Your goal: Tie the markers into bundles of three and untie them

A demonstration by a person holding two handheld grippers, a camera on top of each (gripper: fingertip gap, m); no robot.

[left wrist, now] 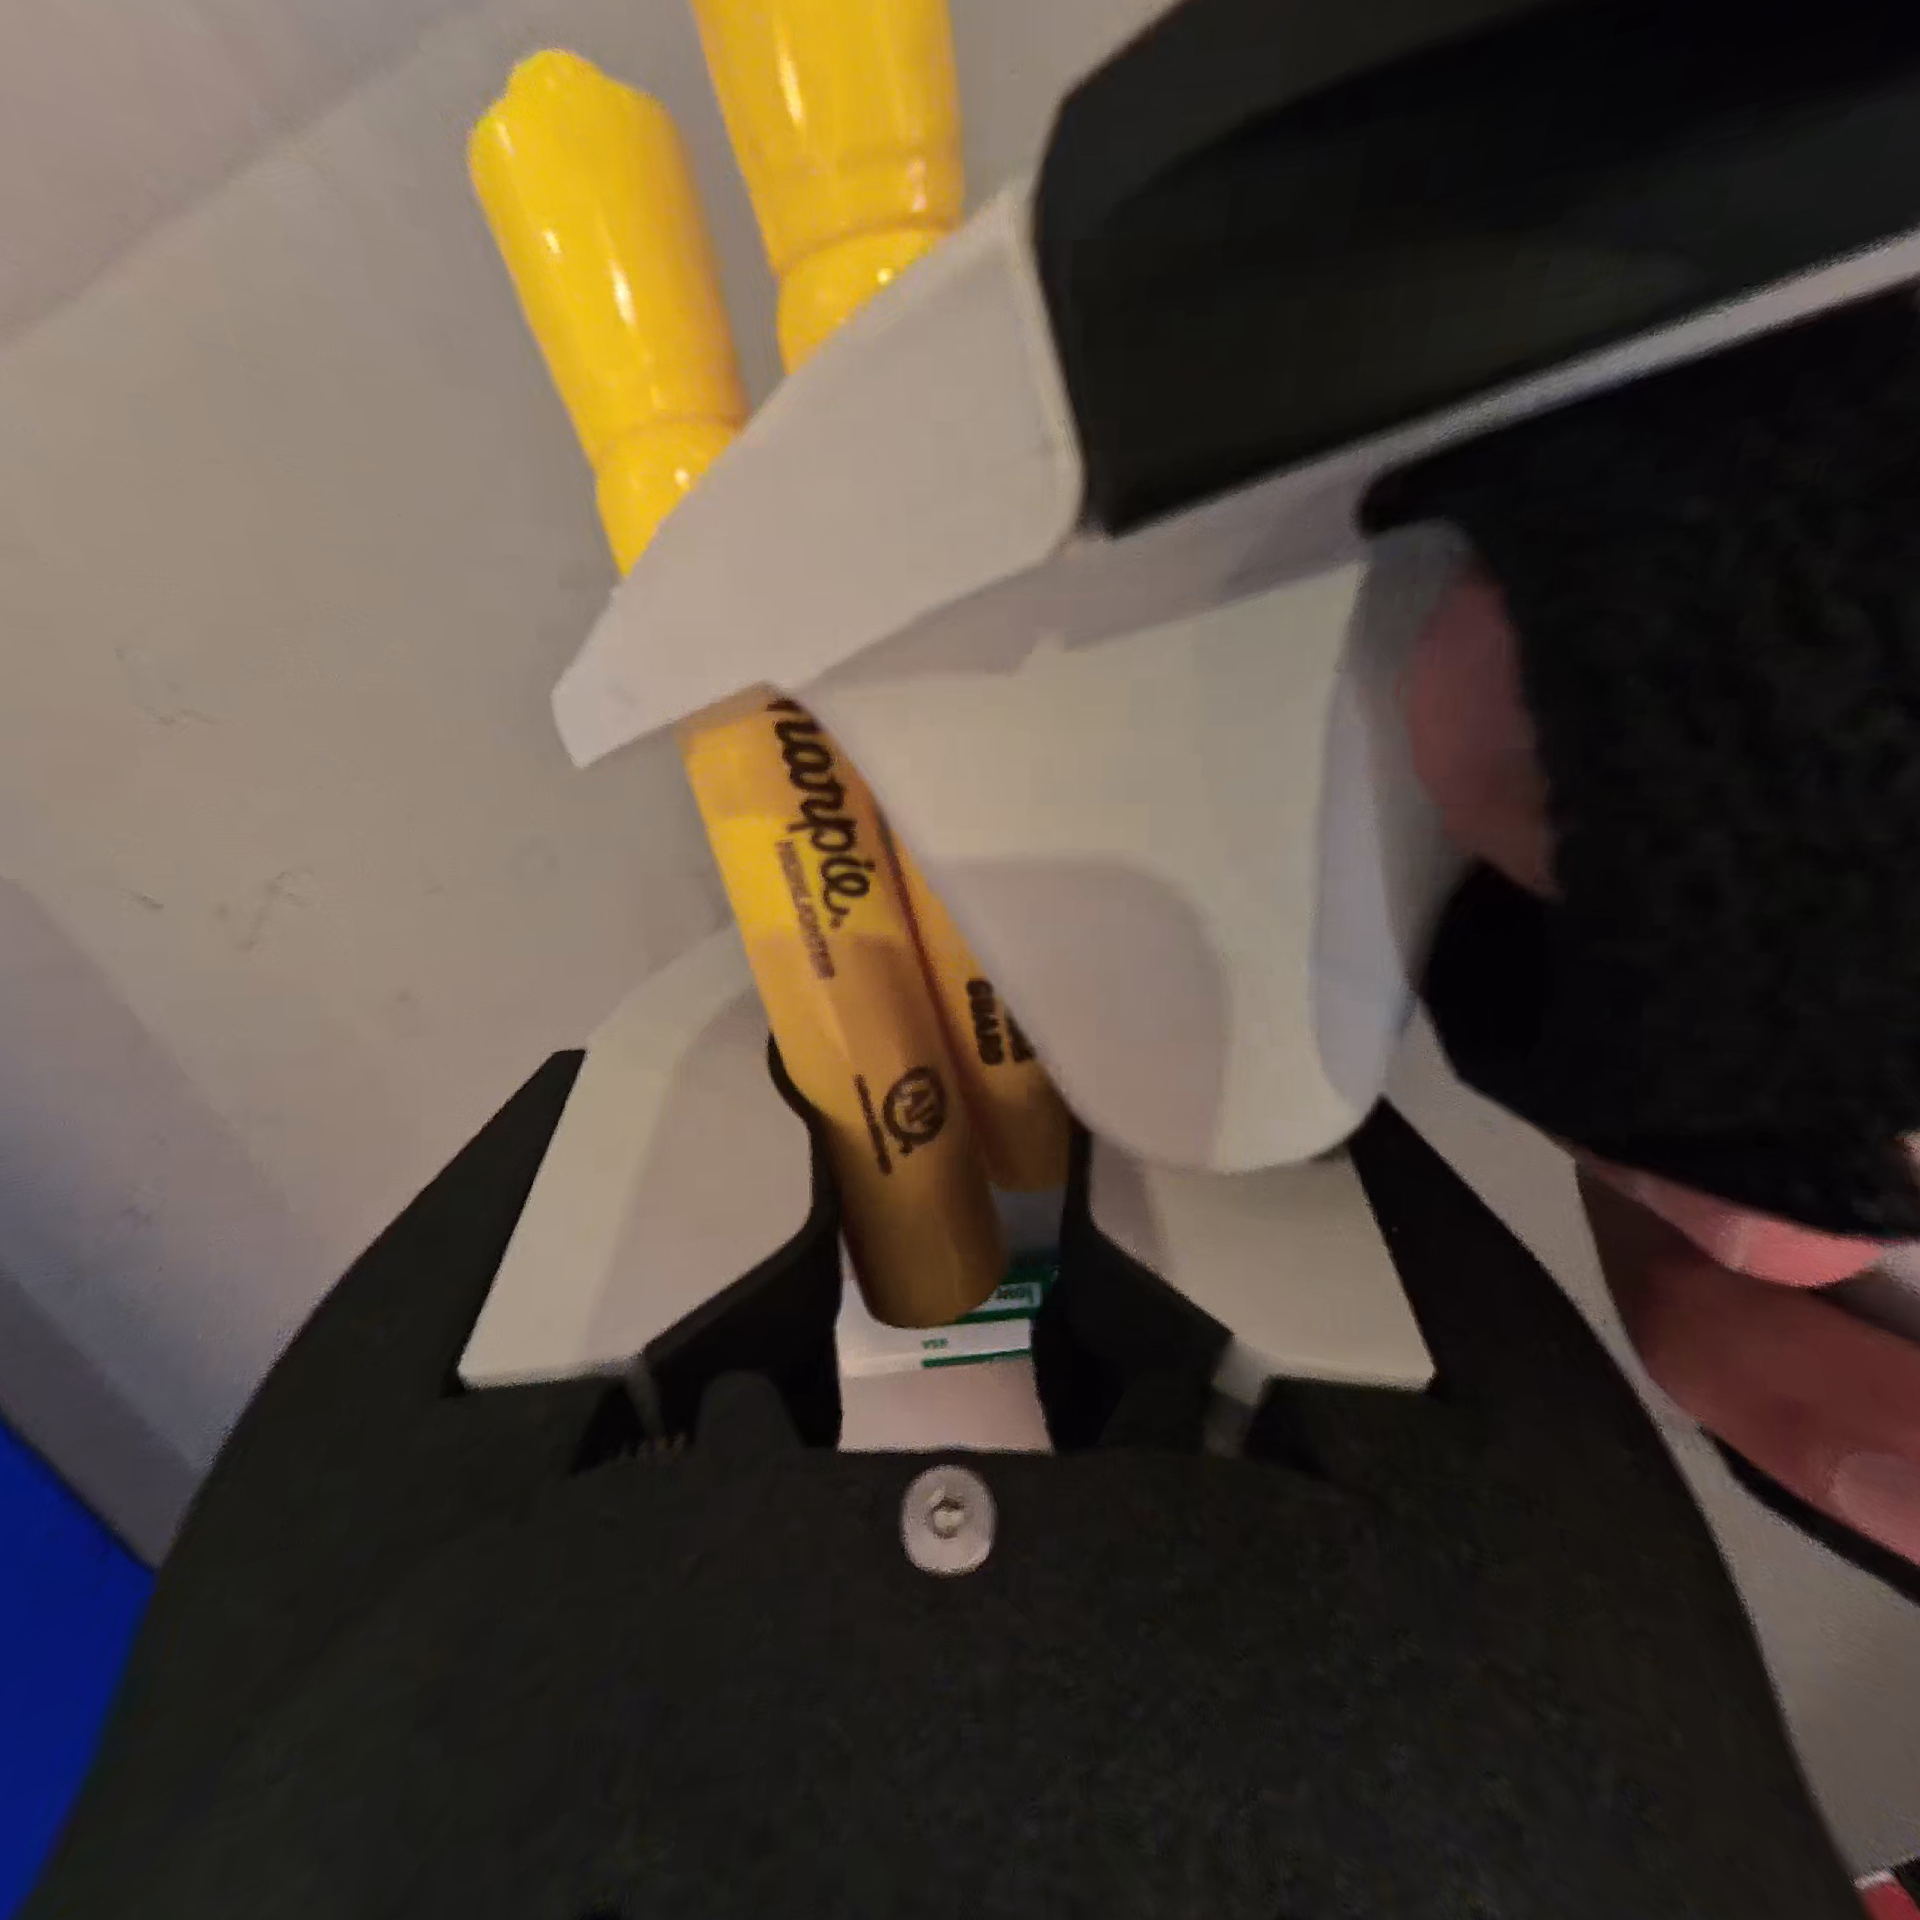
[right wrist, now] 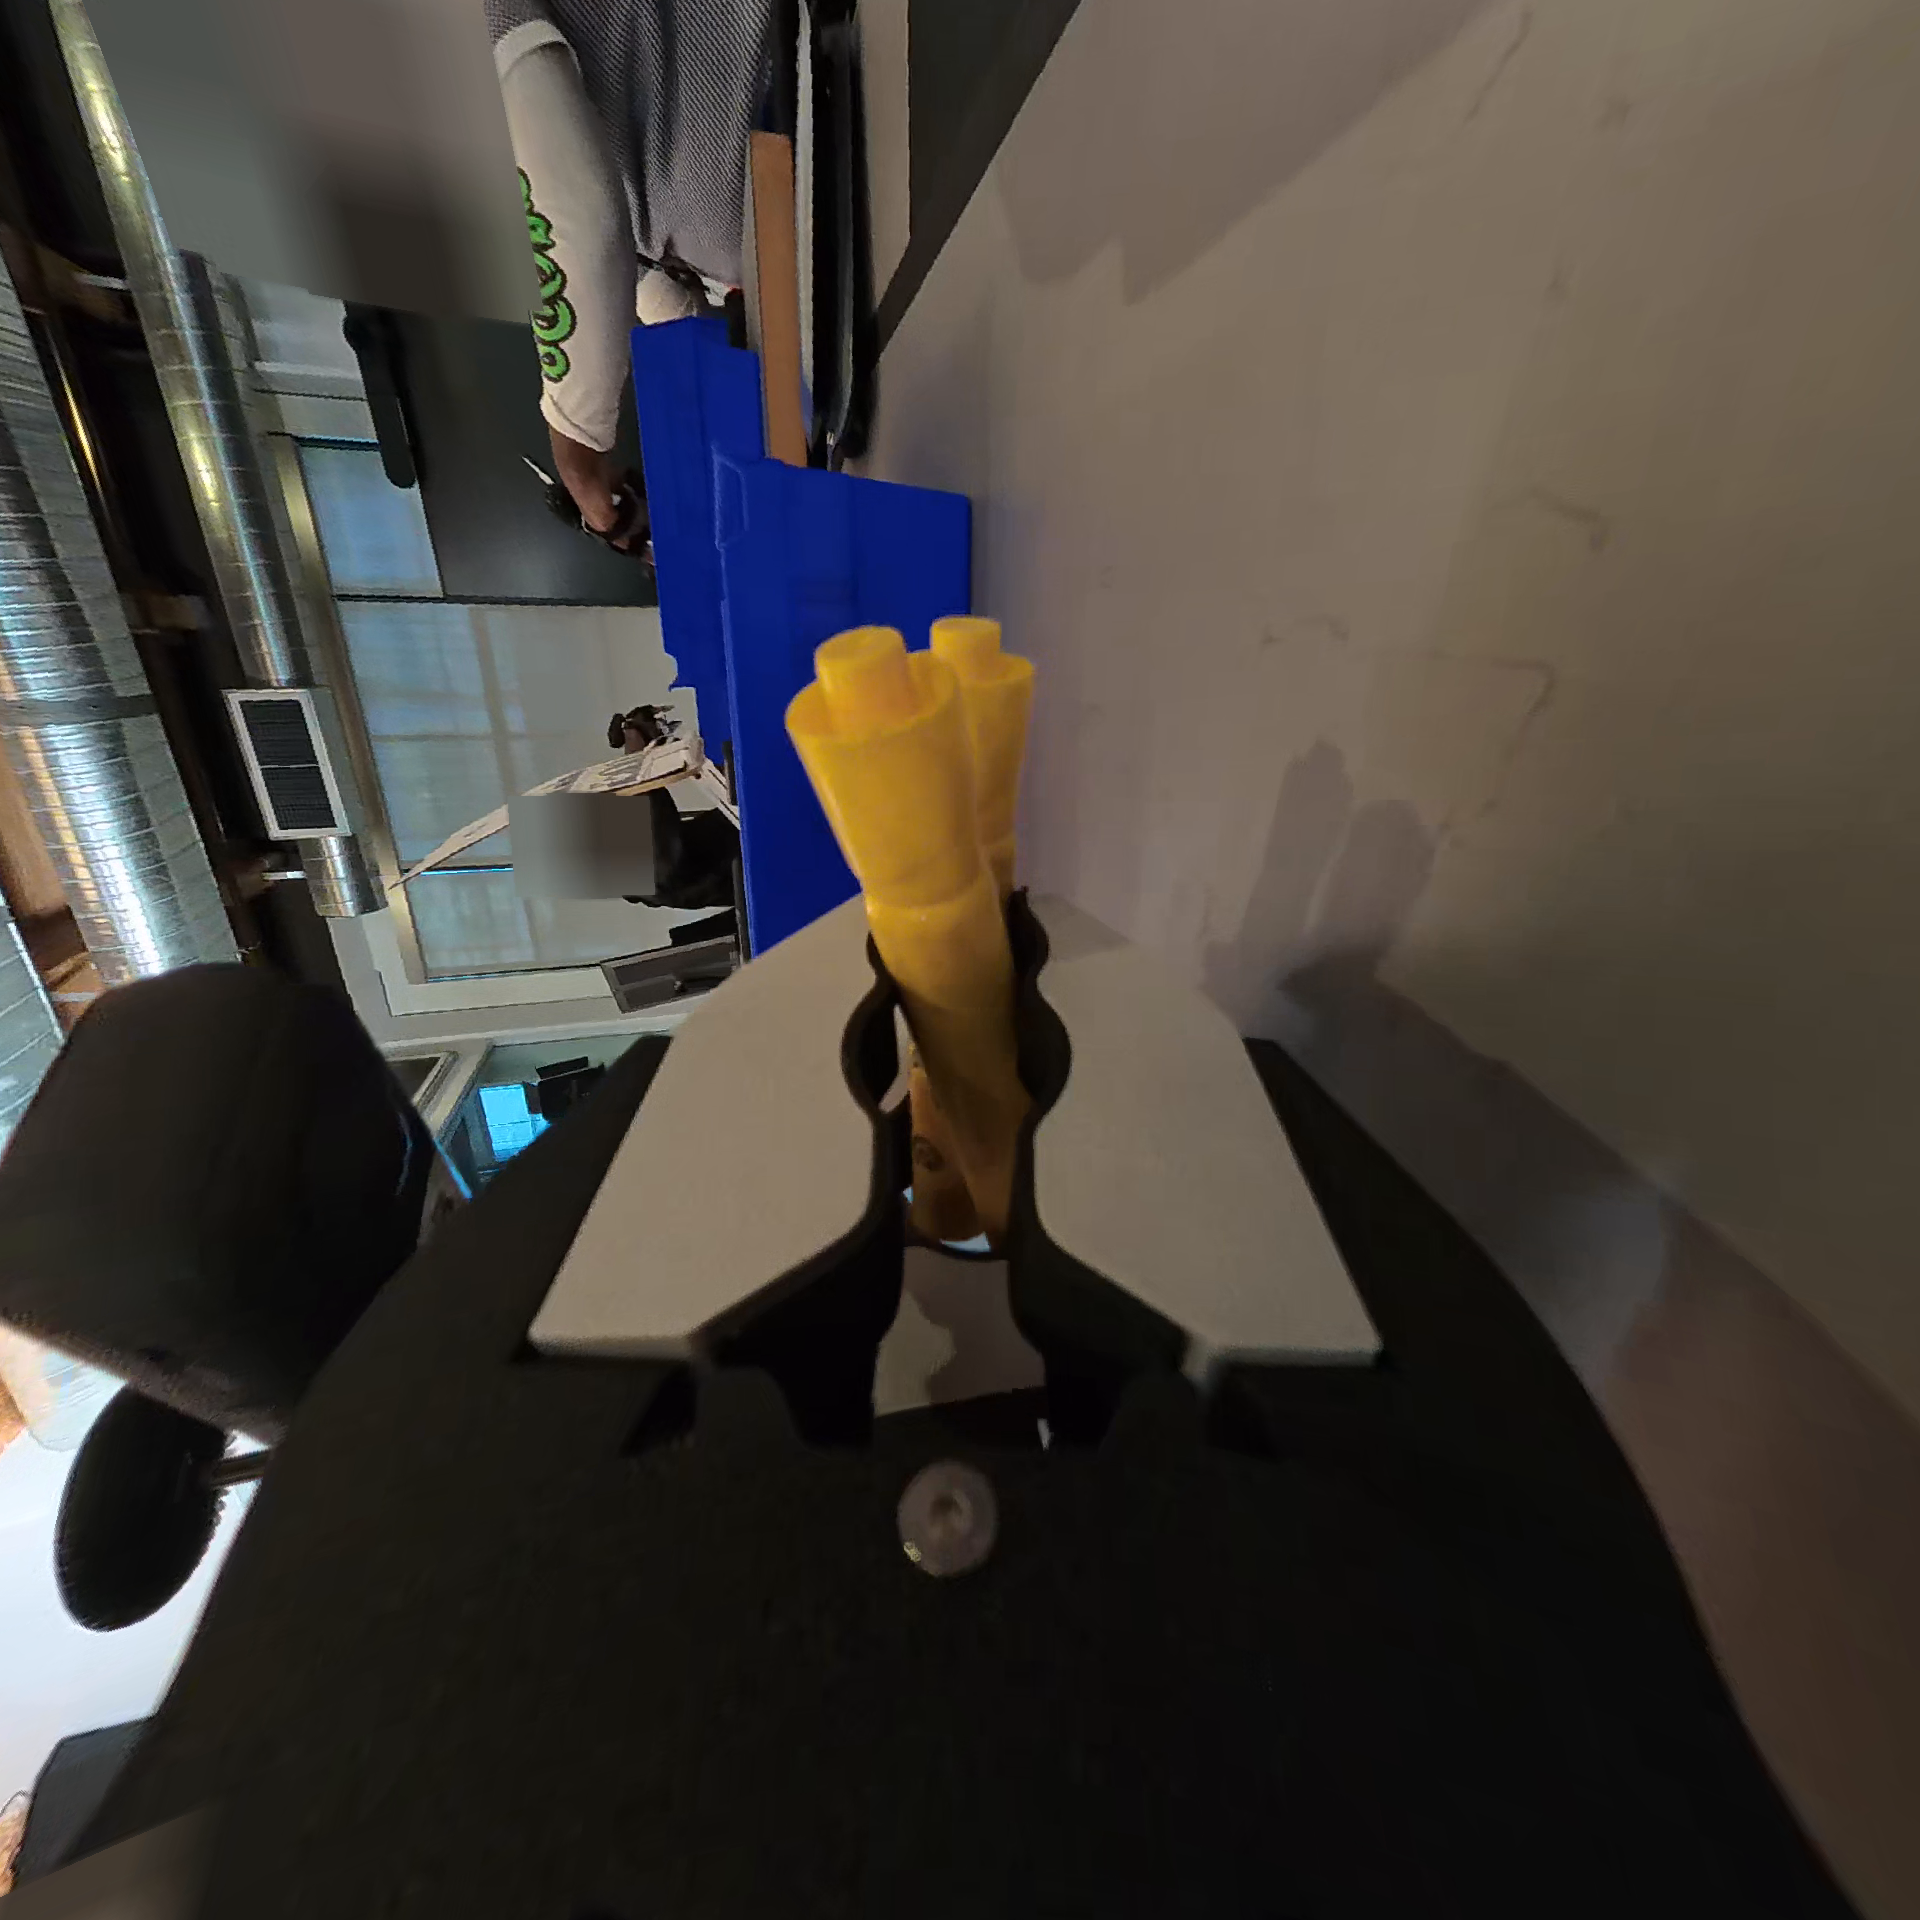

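Observation:
Two yellow markers (left wrist: 831,935) show side by side with their caps pointing away from me; I cannot tell whether a third lies behind them. My left gripper (left wrist: 914,1039) is shut on their butt ends, which sit between its black pads. My right gripper (left wrist: 748,707) reaches in from the upper right and clamps across the barrels just below the caps. In the right wrist view the same markers (right wrist: 894,810) stand up out of my right gripper (right wrist: 951,935), which is shut on them. No tie or band shows clearly.
A pale grey tabletop (left wrist: 260,727) lies behind the markers. Blue plastic bins (right wrist: 831,675) stand at its far end. A person (right wrist: 582,260) stands beyond them. A black-gloved hand (left wrist: 1714,831) holds the right gripper close by. Left tips to right tips: about 7 cm.

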